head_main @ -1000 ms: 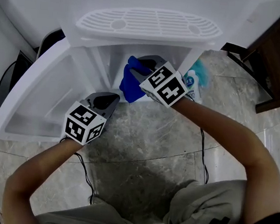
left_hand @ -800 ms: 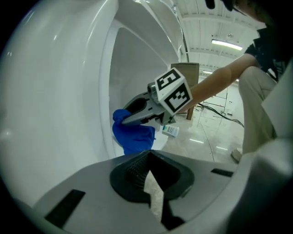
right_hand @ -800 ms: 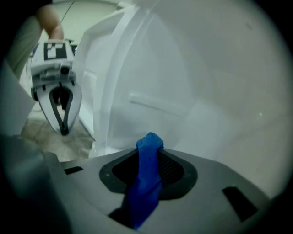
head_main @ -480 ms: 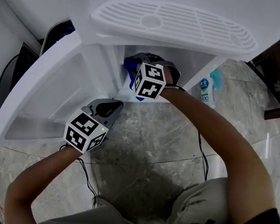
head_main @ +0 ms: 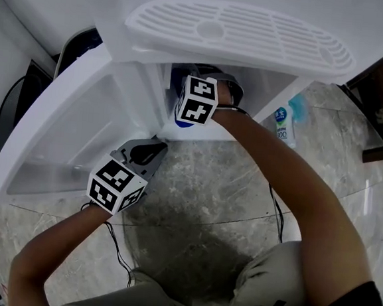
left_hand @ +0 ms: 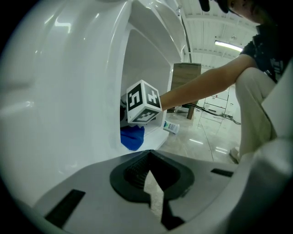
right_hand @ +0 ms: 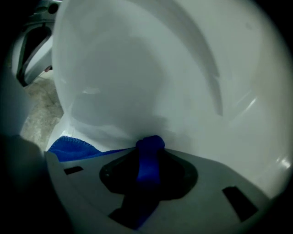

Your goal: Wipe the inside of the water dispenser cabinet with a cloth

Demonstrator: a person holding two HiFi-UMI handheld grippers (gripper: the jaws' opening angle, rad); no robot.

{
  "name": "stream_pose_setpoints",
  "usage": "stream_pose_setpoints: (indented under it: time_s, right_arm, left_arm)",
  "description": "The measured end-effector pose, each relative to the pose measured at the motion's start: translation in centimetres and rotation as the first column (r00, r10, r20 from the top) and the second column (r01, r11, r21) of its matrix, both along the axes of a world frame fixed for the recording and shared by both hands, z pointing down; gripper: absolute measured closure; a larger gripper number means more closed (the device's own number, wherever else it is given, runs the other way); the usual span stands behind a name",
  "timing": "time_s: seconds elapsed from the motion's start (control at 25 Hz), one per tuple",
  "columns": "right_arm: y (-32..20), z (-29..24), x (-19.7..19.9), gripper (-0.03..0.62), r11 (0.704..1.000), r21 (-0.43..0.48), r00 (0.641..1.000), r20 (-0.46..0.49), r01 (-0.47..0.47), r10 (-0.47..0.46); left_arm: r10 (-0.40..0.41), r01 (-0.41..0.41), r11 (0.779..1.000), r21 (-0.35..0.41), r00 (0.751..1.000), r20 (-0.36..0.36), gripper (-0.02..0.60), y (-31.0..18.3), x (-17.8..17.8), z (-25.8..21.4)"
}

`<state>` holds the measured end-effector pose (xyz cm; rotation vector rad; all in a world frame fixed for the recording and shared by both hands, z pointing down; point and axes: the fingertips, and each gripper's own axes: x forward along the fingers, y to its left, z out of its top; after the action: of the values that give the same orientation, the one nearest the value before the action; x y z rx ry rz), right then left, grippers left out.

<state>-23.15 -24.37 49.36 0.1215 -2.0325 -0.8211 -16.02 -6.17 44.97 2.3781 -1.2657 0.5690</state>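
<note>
Head view shows the blue cloth (head_main: 179, 122) inside the open lower cabinet (head_main: 264, 84) of the white water dispenser, low at the left of the opening, mostly covered by the right gripper's marker cube (head_main: 197, 100). Apart from that gripper and the cloth, I can make out nothing inside the compartment. In the right gripper view, the right gripper (right_hand: 149, 153) has its fingers clamped on a bunched fold of the cloth (right_hand: 149, 160). They stand part-way apart around it, and the rest of the cloth trails out to the left. The fold's front end sits close against the cabinet's smooth white inner wall (right_hand: 151, 77); I cannot tell if it touches.

The left gripper (head_main: 153, 149) is outside the cabinet, low by the bottom corner of the swung-open door (head_main: 67, 125). In its own view the fingers (left_hand: 137, 171) are together with nothing between them, and the cloth (left_hand: 132, 137) shows beyond, under the other gripper's cube.

Above the opening is the slotted drip grille (head_main: 242, 30). On the grey marbled floor (head_main: 209, 184), just right of the cabinet, stands a white bottle (head_main: 284, 126) with a teal top and a blue-printed label; the print is too small to read. A thin black cable (head_main: 277, 203) runs across the floor.
</note>
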Motion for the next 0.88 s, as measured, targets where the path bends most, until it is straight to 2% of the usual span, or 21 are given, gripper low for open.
stream_pose_setpoints:
  time_s: [0.16,0.56,0.88]
  right_arm:
    - [1.7,0.2,0.8,0.5,0.997,0.001,0.997,-0.027,0.073,-0.073]
    - [-1.0,0.1,-0.4,0.5,0.998,-0.049,1.0,-0.007,-0.026,0.026]
    - [0.9,0.2,0.3,0.5,0.998,-0.046,0.999,-0.01,0.043,-0.043]
  left_arm:
    - [0.006,-0.006,1.0,0.01,1.0,-0.008,0.574,-0.7,0.3,-0.2]
    - [0.017,-0.017,1.0,-0.009,0.999,-0.031,0.574,0.3,1.2,0.5]
    - [0.016,-0.016,1.0,-0.003,0.999,-0.052,0.574,-1.1,1.8,0.4]
